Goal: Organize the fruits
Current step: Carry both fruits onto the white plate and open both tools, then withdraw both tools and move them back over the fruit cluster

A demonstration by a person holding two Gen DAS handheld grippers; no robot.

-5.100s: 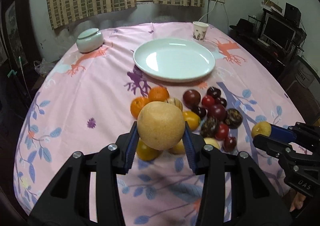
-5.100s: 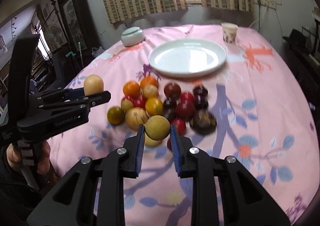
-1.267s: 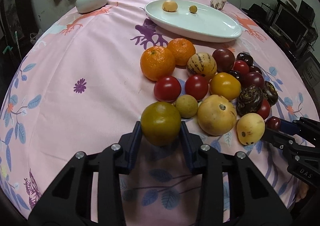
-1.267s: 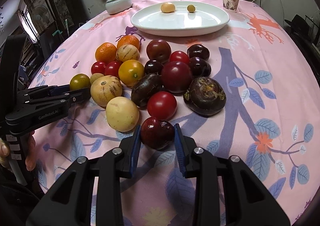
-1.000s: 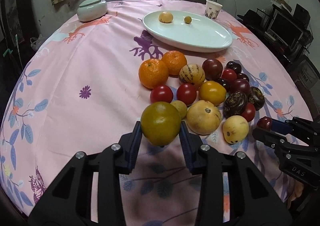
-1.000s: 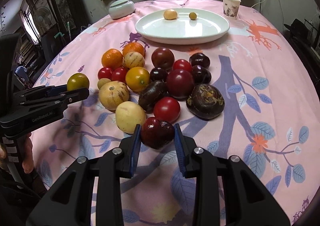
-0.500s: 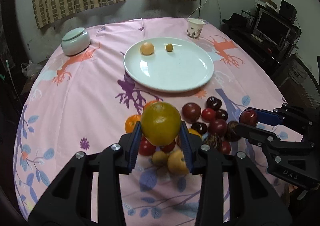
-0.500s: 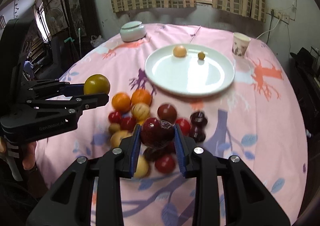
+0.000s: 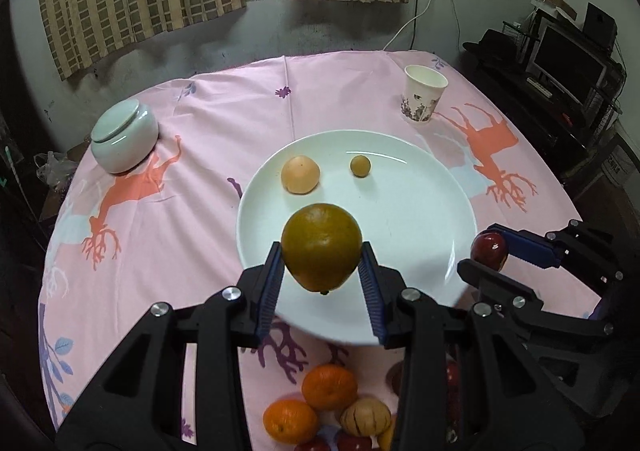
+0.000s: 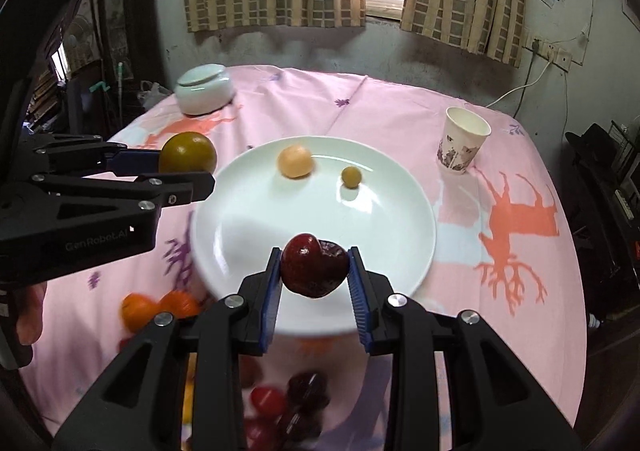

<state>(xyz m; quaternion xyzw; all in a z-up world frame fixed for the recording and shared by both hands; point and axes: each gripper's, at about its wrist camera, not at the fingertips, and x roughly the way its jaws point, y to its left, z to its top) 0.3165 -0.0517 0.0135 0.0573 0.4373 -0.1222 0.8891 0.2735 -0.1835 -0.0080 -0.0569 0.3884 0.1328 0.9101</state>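
Observation:
My left gripper (image 9: 322, 277) is shut on a green-brown round fruit (image 9: 321, 246) and holds it above the near edge of the white plate (image 9: 420, 219). My right gripper (image 10: 313, 283) is shut on a dark red fruit (image 10: 313, 270) above the plate's near rim (image 10: 240, 219). On the plate lie a pale orange fruit (image 9: 300, 174) and a small yellow-green fruit (image 9: 360, 165). The remaining fruits, among them oranges (image 9: 329, 387) and a striped one (image 9: 366, 417), lie on the pink cloth nearer than the plate.
A pale green lidded bowl (image 9: 123, 139) stands at the back left. A paper cup (image 9: 424, 93) stands at the back right. The round table's edges fall away to dark furniture on both sides. A monitor (image 9: 572, 63) stands at the far right.
Both grippers lifted their fruits from the pile and moved forward until they hang over the plate's near side. The pile now lies below and behind the fingers.

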